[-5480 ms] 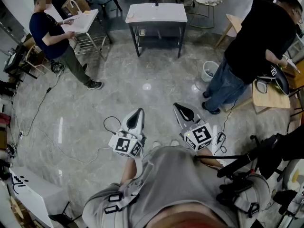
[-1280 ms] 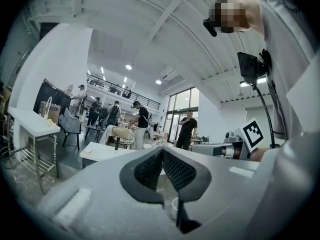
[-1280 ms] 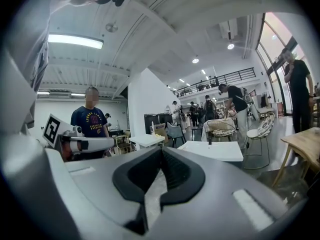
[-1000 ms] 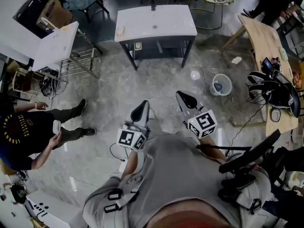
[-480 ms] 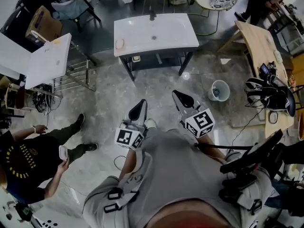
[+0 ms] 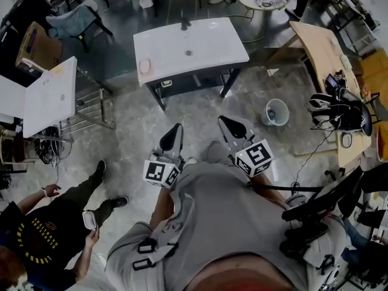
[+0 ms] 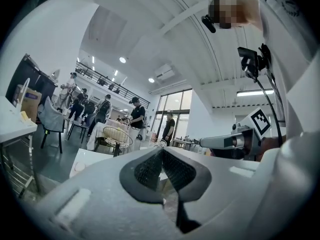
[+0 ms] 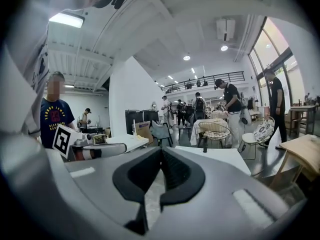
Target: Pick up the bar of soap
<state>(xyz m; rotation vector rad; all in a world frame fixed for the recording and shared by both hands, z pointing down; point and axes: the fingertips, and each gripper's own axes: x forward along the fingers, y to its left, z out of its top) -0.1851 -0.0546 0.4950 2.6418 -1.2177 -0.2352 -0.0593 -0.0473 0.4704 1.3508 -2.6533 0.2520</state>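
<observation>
"Starting at the left, could you read any writing?" the first asked.

"Not really. The bystander (image 6: 36, 241) at the lower left wore a dark shirt with yellow lettering in an arc, too small to make out, and held a phone (image 6: 90, 220). The cardboard box (image 6: 30, 44) further up showed no legible print either."

"And the bar of soap?"

"The bar of soap (image 6: 145, 65) lay on the left end of the white sink top (image 6: 212, 44), left of the drain and well apart from both tools. The faucet (image 6: 183, 24) stood at the far edge."

"What about the left gripper?"

"The left gripper (image 6: 177, 126) pointed toward the sink, held out over the floor. Its own view showed the left gripper (image 7: 161, 151) with jaws pressed together and nothing between them. Its marker cube (image 6: 159, 173) carried a black-and-white square pattern, no letters."

"The right one?"

"The right gripper (image 6: 223, 120) sat just beside it, likewise closed and empty, as its own view (image 8: 160, 151) confirmed. Its marker cube (image 6: 253, 156) bore another such pattern. Further right stood a white bucket (image 6: 275, 111) and a wooden table (image 6: 327, 53)."
</observation>
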